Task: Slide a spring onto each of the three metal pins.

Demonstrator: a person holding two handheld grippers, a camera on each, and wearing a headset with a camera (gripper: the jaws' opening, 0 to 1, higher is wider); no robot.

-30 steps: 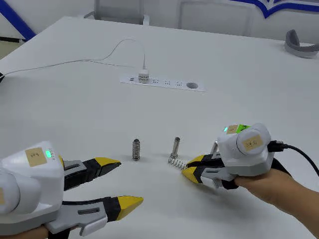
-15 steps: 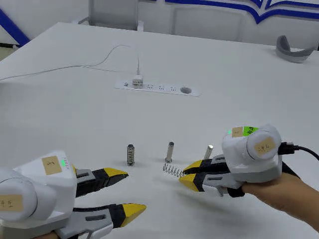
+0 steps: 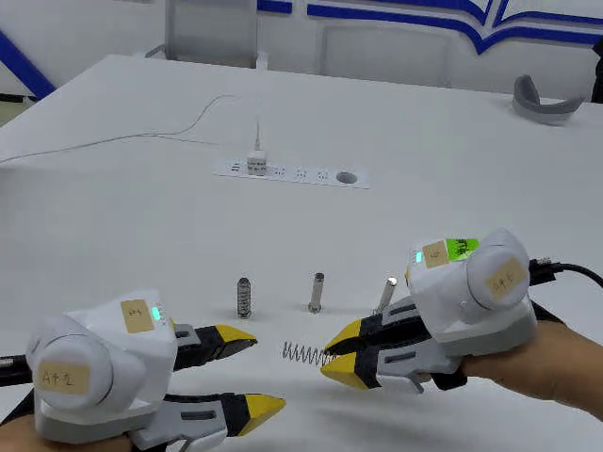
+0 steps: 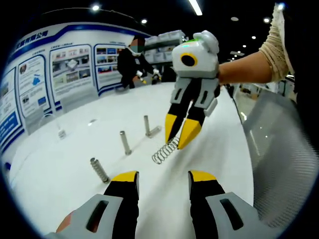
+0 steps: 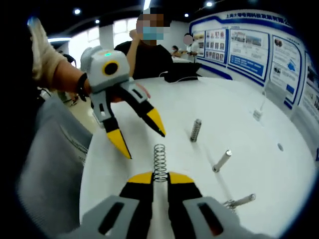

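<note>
Yellow-tipped, the right gripper (image 3: 325,359) has its fingers pinched on one end of a loose spring (image 3: 301,353). The rest of the coil sticks out sideways, low over the white surface (image 3: 141,217), in front of the row of pins. I cannot tell whether its free end touches the surface. The left gripper (image 3: 268,372) hovers just beside it with its fingers spread wide and nothing between them.

One pin (image 3: 244,297), at the left of the row, already wears a spring. The middle pin (image 3: 317,292) stands bare and upright. The third pin (image 3: 387,294) leans a little, close by the right gripper, and its foot is too small to read.

To my eye this is the second spring being carried over, most likely to the middle pin, so the job is about a third done.

The next move calls for turning the spring from lying to standing, so that its open end faces down over the pin's tip. Held by one end, the coil will likely wobble, and the open left gripper looks well placed to steady it or the pin.
</note>
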